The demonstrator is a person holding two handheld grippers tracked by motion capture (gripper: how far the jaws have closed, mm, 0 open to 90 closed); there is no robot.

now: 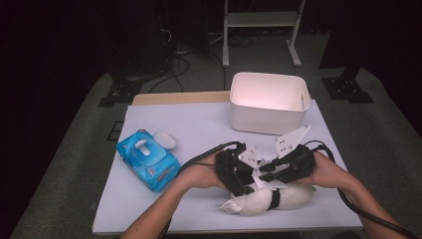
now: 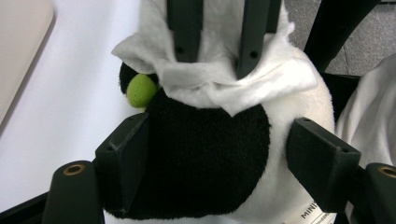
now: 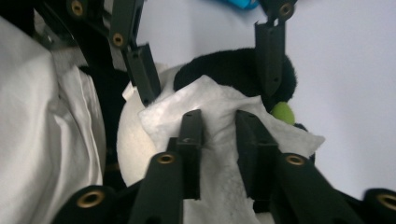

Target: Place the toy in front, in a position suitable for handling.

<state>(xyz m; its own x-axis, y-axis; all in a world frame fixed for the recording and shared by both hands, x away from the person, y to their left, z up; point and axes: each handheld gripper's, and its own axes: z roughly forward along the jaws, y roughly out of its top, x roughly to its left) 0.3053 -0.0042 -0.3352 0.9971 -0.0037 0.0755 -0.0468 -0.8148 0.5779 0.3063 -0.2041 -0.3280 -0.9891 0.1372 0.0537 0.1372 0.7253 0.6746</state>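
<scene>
The counter (image 1: 199, 124), covered in pale lavender, is spread across the middle of the high view. At its upper right a white bin (image 1: 268, 102) is set, its inside lit pinkish. A blue wet-wipe pack (image 1: 148, 159) is laid at the left centre, its round lid flipped open beside it. Low in the frame, right of centre, a black-and-white plush penguin (image 1: 271, 196) is laid on its side on the counter, between the two forearms that enter from the bottom edge.

The left tool (image 2: 217, 163) is seen in the left gripper view with its jaws spread to either side of the penguin's black patch; the left pad is pressed against the fur, while contact at the right pad cannot be told for certain (the gap there is hidden by white plush). The right tool (image 3: 219, 140) is seen in the right gripper view with its jaws drawn close together on a bunched white wipe (image 3: 205, 105), which is pinched between them and held against the penguin's head.

The smallest item, the penguin's green beak (image 2: 141, 90), is found at the centre left of the left gripper view, just under the wipe's edge.
</scene>
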